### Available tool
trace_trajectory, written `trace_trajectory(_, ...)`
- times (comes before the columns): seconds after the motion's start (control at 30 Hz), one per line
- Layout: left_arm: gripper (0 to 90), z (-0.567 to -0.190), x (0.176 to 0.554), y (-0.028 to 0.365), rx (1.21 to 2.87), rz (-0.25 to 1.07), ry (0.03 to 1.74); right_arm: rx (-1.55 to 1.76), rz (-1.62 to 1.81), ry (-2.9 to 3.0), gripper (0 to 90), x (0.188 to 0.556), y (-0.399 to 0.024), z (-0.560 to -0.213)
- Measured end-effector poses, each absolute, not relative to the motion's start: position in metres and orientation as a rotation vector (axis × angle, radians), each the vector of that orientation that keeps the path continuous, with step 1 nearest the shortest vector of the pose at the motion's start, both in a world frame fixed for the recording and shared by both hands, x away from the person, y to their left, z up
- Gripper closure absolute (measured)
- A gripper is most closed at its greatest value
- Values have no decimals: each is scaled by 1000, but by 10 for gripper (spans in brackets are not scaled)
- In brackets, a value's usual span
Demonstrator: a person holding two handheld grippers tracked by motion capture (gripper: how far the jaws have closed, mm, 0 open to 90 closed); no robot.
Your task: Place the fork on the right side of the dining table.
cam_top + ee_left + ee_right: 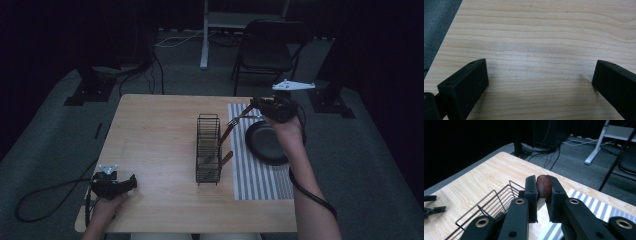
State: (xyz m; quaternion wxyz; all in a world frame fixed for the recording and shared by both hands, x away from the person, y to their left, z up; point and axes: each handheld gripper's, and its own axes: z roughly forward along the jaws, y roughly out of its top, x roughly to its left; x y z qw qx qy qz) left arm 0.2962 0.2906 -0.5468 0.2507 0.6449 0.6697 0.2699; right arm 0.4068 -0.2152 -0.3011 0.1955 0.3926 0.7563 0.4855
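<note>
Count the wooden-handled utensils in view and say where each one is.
3. One fork is clamped in the right gripper above the table. One stands inside the wire rack. One leans against the rack's right side. The dim wire could hide more.

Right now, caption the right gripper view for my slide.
Right gripper jaws clamp a brown wooden utensil handle above the wire rack.

High view overhead; gripper views close along jaws, perhaps sharing wooden table [155, 140] throughout.
</note>
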Motion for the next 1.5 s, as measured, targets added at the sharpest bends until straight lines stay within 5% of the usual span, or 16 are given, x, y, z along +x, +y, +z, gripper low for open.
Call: trace_trajectory(1.5,8,-547,296,291,1755,734,1823,1306,1354,2095,808,331,-278,-387)
